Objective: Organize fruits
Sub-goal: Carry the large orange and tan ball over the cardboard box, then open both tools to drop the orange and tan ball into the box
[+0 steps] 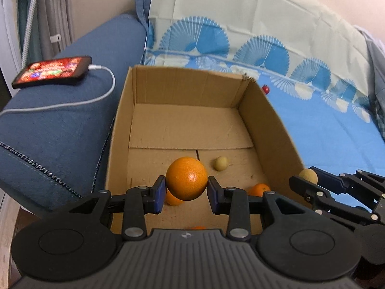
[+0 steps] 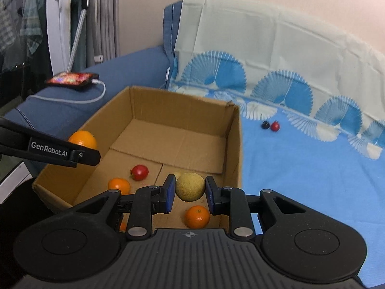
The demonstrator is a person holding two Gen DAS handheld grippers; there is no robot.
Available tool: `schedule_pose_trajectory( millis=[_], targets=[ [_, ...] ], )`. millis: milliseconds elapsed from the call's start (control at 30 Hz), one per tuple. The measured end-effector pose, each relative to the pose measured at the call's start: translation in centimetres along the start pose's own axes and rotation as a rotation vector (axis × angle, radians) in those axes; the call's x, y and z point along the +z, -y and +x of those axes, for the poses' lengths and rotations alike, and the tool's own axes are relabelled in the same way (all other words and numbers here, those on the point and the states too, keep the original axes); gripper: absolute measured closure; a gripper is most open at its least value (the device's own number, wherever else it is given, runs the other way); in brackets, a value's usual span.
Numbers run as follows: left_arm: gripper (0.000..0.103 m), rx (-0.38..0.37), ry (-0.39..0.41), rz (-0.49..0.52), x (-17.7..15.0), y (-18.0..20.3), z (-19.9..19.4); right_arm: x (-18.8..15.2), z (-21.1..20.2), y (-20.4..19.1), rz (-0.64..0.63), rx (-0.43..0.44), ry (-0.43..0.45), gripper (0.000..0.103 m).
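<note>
risk: fruit dropped from height could bounce or roll inside the box (image 1: 269, 130) and knock the fruit already there. left gripper (image 1: 186, 192) clamps an orange (image 1: 186, 181) above the box floor; right gripper (image 2: 190, 191), nearly closed, pinches a yellow fruit (image 2: 190, 186) over the box too.

The cardboard box (image 1: 272, 130) stands open-topped, its far half bare; small fruits (image 2: 197, 216) dot the near floor, walls hemming the sides.
</note>
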State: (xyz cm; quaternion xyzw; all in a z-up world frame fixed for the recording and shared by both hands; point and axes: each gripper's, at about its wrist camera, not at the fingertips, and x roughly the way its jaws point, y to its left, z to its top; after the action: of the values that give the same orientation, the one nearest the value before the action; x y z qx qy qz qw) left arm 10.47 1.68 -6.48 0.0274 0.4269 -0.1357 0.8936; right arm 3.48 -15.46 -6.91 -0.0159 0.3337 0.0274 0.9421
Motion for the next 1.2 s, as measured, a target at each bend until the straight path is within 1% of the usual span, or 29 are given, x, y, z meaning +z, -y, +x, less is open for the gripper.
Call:
schedule_pose_trajectory(
  millis=[167,400,667,833,867,900,933,967,1000,1033,1067,1133,1200],
  targets=[
    [0.063,0.011,-0.058,0.007,-0.2,-0.3,2.6,-0.3,2.7,-0.2,0.001,0.005,-0.054,0.075],
    [0.063,0.026,-0.126,0.019,-0.7,-0.6,5.6,-1.2,5.2,-0.3,-0.003,0.012,-0.119,0.076],
    [0.063,0.043,-0.153,0.032,-0.9,-0.5,7.5,-1.8,6.8,-0.6,-0.028,0.008,-0.155,0.075],
    [0.061,0.050,-0.159,0.034,-1.2,-0.6,8.0,-2.0,6.8,-0.7,-0.046,0.005,-0.152,0.075],
    [0.059,0.051,-0.147,0.033,-1.2,-0.7,7.8,-2.0,6.8,-0.7,-0.045,0.007,-0.154,0.075],
    [0.040,0.046,-0.134,0.033,-1.1,-0.7,7.4,-1.8,6.7,-0.7,-0.045,0.008,-0.156,0.075],
    [0.026,0.024,-0.120,0.028,-0.9,-0.6,6.9,-1.7,6.6,-0.7,-0.044,0.003,-0.155,0.072],
    [0.017,0.003,-0.109,0.020,-0.7,-0.6,6.3,-1.5,6.3,-0.6,-0.041,-0.008,-0.152,0.057],
    [0.000,0.009,-0.080,0.009,-0.6,-0.4,5.4,-1.2,6.0,-0.6,-0.032,-0.020,-0.144,0.038],
    [0.000,0.032,-0.036,0.005,-0.5,-0.3,4.5,-0.9,5.5,-0.5,-0.021,-0.025,-0.130,0.032],
    [0.000,0.051,0.006,0.016,-0.4,0.0,3.6,-0.7,5.0,-0.4,-0.015,-0.023,-0.118,0.029],
    [0.000,0.054,0.019,0.050,-0.3,0.4,2.3,-0.2,3.7,-0.2,-0.013,-0.020,-0.101,0.027],
    [0.000,0.056,0.031,0.053,-0.5,0.7,1.0,0.1,2.2,-0.1,-0.005,-0.015,-0.083,0.021]
  ],
)
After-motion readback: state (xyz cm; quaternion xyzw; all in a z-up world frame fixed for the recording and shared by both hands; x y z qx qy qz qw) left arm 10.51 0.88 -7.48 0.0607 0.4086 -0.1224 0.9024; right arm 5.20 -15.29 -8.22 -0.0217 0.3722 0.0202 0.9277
